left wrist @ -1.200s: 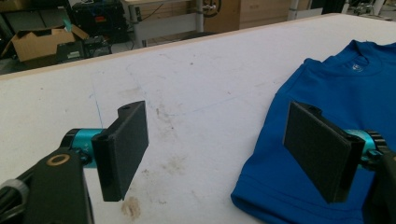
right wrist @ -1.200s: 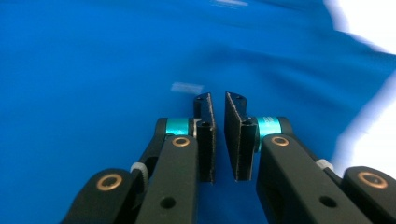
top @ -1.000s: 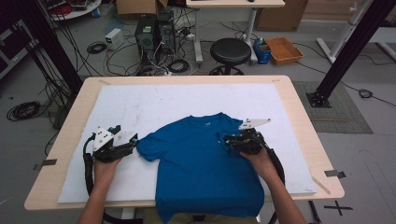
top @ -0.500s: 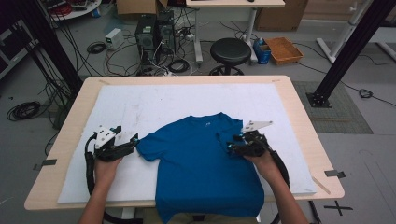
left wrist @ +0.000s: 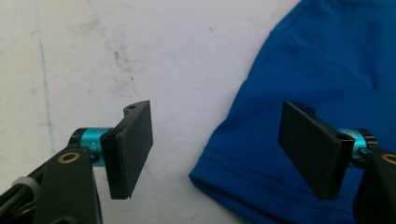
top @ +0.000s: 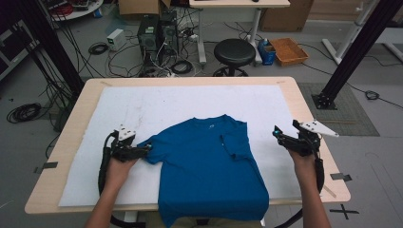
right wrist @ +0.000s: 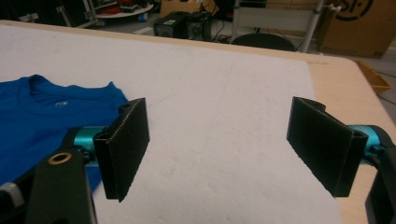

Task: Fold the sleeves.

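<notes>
A blue T-shirt (top: 204,166) lies flat on the white mat, collar away from me and hem over the near table edge. Its right sleeve (top: 231,145) is folded inward onto the chest. My left gripper (top: 145,149) is open at the left sleeve; in the left gripper view (left wrist: 217,135) the sleeve hem (left wrist: 243,175) lies between the jaws, the right one over the cloth. My right gripper (top: 278,135) hovers open over bare mat, right of the shirt. The right gripper view (right wrist: 217,135) has nothing between its jaws, and the shirt (right wrist: 42,116) lies off to the left.
The white mat (top: 190,102) covers most of the wooden table (top: 311,118). Behind the table, on the floor, are a black stool (top: 234,50), computer towers (top: 157,33), loose cables and an orange box (top: 287,50). A black frame post (top: 354,52) stands at the right.
My right gripper has let go of the right sleeve, left it folded inward, and moved right off the shirt with its jaws open. The left gripper has barely moved.
</notes>
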A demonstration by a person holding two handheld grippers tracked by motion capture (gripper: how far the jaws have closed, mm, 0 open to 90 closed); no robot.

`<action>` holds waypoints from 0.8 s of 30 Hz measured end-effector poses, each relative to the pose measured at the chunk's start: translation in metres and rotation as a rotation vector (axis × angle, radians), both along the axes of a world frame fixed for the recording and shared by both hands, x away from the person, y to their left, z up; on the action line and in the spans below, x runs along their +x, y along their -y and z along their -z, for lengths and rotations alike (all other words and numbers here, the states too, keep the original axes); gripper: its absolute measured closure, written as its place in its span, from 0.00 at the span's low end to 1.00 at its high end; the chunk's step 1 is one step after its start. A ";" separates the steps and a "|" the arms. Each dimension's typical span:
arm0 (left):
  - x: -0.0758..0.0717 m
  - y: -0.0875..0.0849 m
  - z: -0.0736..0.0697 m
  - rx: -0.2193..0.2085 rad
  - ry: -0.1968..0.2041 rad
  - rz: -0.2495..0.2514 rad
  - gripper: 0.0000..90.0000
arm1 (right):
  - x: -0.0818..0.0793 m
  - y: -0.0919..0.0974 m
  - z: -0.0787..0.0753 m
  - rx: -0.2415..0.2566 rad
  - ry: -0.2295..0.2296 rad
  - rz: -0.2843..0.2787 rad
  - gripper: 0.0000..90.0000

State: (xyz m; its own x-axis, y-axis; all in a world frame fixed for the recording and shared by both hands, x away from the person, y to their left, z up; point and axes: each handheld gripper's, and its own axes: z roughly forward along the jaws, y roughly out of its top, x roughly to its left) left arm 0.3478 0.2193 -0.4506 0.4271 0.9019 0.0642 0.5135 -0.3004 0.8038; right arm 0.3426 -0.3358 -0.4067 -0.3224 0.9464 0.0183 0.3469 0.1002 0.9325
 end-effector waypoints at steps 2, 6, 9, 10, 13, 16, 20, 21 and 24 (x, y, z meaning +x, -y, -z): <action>0.000 0.003 0.001 0.015 -0.001 0.003 0.38 | -0.001 0.002 0.000 -0.004 0.006 0.002 0.23; -0.002 0.011 0.001 0.054 -0.012 0.065 0.65 | -0.001 0.003 0.003 -0.024 0.000 0.002 0.23; -0.003 0.013 0.001 0.037 -0.024 0.094 0.83 | 0.001 0.000 0.005 -0.040 -0.012 -0.010 0.23; -0.004 0.013 0.001 0.044 -0.021 0.080 0.87 | 0.001 0.000 0.005 -0.046 -0.010 -0.012 0.23; -0.003 0.011 0.001 0.008 -0.036 0.058 0.97 | 0.001 -0.002 0.005 -0.048 -0.008 -0.018 0.23; 0.000 0.003 -0.002 -0.084 -0.086 0.032 0.97 | 0.001 -0.004 0.006 -0.049 -0.010 -0.022 0.23; 0.001 0.003 -0.006 -0.113 -0.105 0.028 0.98 | 0.002 -0.006 0.007 -0.050 -0.021 -0.026 0.23; 0.003 0.003 -0.009 -0.142 -0.111 0.029 0.98 | 0.002 -0.006 0.007 -0.050 -0.021 -0.026 0.23; 0.012 0.012 -0.022 -0.221 -0.137 0.048 0.98 | 0.003 -0.008 0.008 -0.060 -0.022 -0.038 0.23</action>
